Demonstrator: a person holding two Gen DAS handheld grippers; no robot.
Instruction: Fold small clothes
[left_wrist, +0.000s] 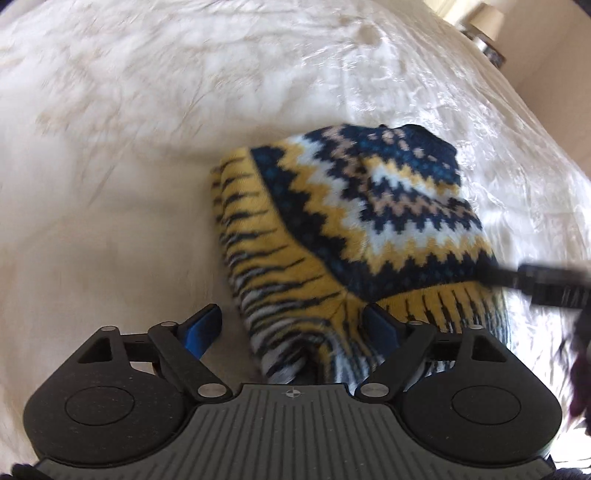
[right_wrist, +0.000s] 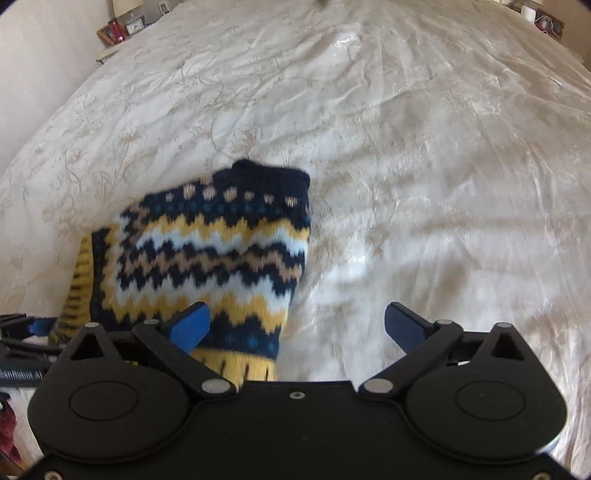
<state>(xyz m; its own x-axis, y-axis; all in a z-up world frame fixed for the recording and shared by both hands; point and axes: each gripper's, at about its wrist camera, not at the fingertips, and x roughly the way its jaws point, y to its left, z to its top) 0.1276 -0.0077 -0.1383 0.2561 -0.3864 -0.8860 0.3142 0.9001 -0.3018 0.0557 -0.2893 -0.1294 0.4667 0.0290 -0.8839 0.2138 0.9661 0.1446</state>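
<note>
Knitwear sits folded into a compact bundle on the bed: a small patterned sweater (left_wrist: 354, 229) in navy, yellow, pale blue and tan zigzags lies on the cream embroidered bedspread (left_wrist: 110, 147), lower right of centre in the left wrist view and lower left of centre in the right wrist view. Its patterned face is on top, with the striped inside of the knit showing along the lower left edge in the left wrist view. The left gripper (left_wrist: 295, 325) has its blue fingers (left_wrist: 203, 328) spread wide with the near corner of the bundle lying between them; one finger is clear of the cloth on the bedspread, while the other is half hidden by the knit, so I cannot tell whether it touches. The right gripper (right_wrist: 295, 325) also stands spread; one finger (right_wrist: 190, 325) overlaps the sweater's lower edge in the picture, the other is over bare bedspread, and nothing is pinched. Both views are blurred. To my eye the fold looks laid down and let go, so this seems the release at the end of a fold. Next would call for checking whether the bundle is tidy enough, then either pinching an edge for one more fold or drawing both grippers clear without dragging the knit open.
</note>
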